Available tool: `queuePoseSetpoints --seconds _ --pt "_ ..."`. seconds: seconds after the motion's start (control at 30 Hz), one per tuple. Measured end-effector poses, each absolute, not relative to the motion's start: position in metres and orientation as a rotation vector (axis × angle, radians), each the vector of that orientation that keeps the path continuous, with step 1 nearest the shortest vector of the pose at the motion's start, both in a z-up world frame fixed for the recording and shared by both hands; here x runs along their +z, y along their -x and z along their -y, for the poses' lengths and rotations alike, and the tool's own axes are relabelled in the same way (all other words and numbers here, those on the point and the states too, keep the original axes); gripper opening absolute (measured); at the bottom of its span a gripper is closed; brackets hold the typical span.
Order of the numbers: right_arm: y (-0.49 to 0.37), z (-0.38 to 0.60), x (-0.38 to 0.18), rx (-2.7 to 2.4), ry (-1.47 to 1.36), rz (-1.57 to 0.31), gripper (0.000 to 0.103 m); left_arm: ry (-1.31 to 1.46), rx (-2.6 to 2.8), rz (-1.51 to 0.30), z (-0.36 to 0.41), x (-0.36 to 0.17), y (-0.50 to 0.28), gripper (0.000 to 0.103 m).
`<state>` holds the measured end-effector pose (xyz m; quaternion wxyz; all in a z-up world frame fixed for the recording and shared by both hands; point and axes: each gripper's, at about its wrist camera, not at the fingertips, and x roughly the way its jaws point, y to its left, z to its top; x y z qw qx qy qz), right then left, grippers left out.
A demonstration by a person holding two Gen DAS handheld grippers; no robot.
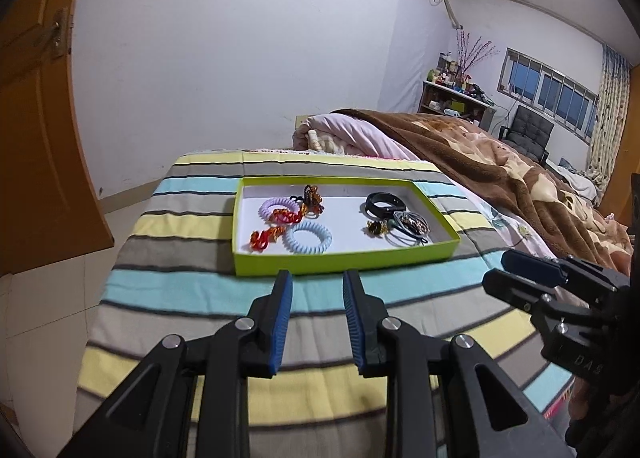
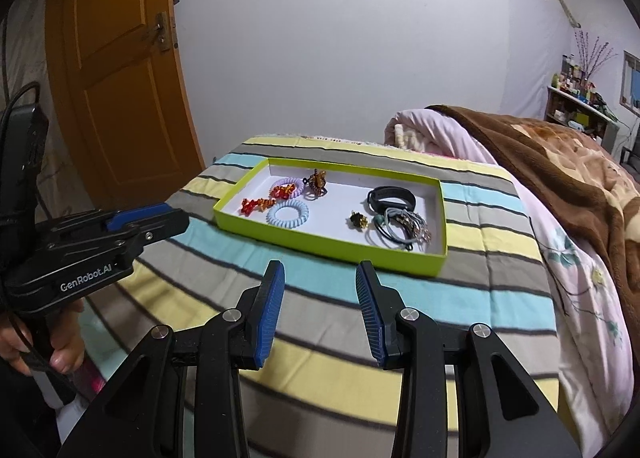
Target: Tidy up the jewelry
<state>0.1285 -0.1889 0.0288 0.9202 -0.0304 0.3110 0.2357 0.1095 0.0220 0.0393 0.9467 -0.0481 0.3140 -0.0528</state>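
Note:
A lime-green tray [image 1: 344, 260] with a white floor lies on the striped bedcover [image 1: 192, 290]. Its left half holds a lilac spiral hair tie [image 1: 267, 206], a pale blue spiral tie [image 1: 308, 238], red beaded pieces [image 1: 264, 238] and a brown claw clip [image 1: 312, 195]. Its right half holds a black band [image 1: 384, 203], a small gold and black piece [image 1: 376, 227] and a bundle of thin ties [image 1: 408, 230]. My left gripper [image 1: 319, 278] hangs open in front of the tray, nothing between its pads. My right gripper [image 2: 320, 268] is open and empty too, short of the tray [image 2: 320, 248].
A brown blanket [image 1: 500, 161] and a pink quilt [image 1: 360, 133] are heaped on the bed to the right of the tray. An orange wooden door [image 2: 120, 97] stands at the left, tiled floor below it. A shelf [image 1: 456, 97] and a black chair [image 1: 528, 129] stand far back.

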Motion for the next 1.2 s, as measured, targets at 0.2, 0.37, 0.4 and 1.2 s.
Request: queuePoseSetpoints --seconds 0.2,0.37,0.4,1.2 --pt "-0.096 0.196 0.031 0.480 0.058 -0.623 0.038 0.086 -0.074 -0.629 -0.016 0.039 -0.078 0.027" --pt "-0.077 0.199 0.028 0.480 0.055 -0.623 0.038 0.080 -0.053 -0.622 -0.012 0.037 -0.055 0.027" --pt "-0.073 0.201 0.027 0.478 0.053 -0.623 0.038 0.078 -0.052 -0.620 -0.012 0.037 -0.053 0.028" --pt "-0.058 0.211 0.020 0.456 0.042 -0.628 0.038 0.051 -0.038 -0.640 0.000 0.028 -0.034 0.028"
